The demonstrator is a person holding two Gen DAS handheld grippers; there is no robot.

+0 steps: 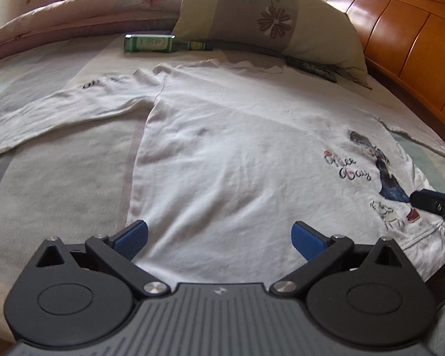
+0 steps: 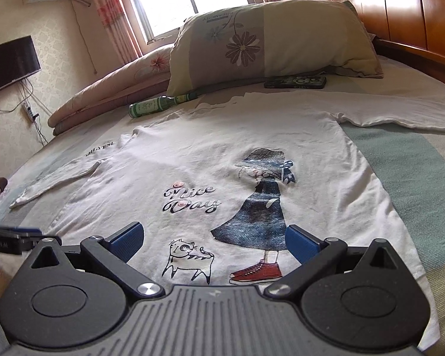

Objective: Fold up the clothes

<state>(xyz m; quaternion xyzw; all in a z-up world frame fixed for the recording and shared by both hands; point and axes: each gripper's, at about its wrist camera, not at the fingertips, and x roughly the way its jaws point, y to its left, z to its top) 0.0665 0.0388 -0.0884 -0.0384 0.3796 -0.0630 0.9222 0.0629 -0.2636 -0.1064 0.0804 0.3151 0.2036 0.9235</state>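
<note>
A white long-sleeved shirt (image 1: 237, 148) lies flat and face up on the bed, sleeves spread out; it also shows in the right wrist view (image 2: 222, 154). Its front carries a print of a girl in a blue dress (image 2: 258, 207), a cat and "Nice Day". My left gripper (image 1: 219, 240) is open and empty, over the hem at the shirt's left side. My right gripper (image 2: 212, 240) is open and empty, over the hem by the print. The right gripper's tip shows at the right edge of the left wrist view (image 1: 436, 204).
A green glass bottle (image 1: 160, 44) lies beyond the collar, also in the right wrist view (image 2: 160, 104). A flowered pillow (image 2: 270, 41) leans on the wooden headboard (image 1: 400, 29). A dark case (image 2: 295, 82) lies by the pillow. A folded quilt (image 2: 109, 89) sits at the far left.
</note>
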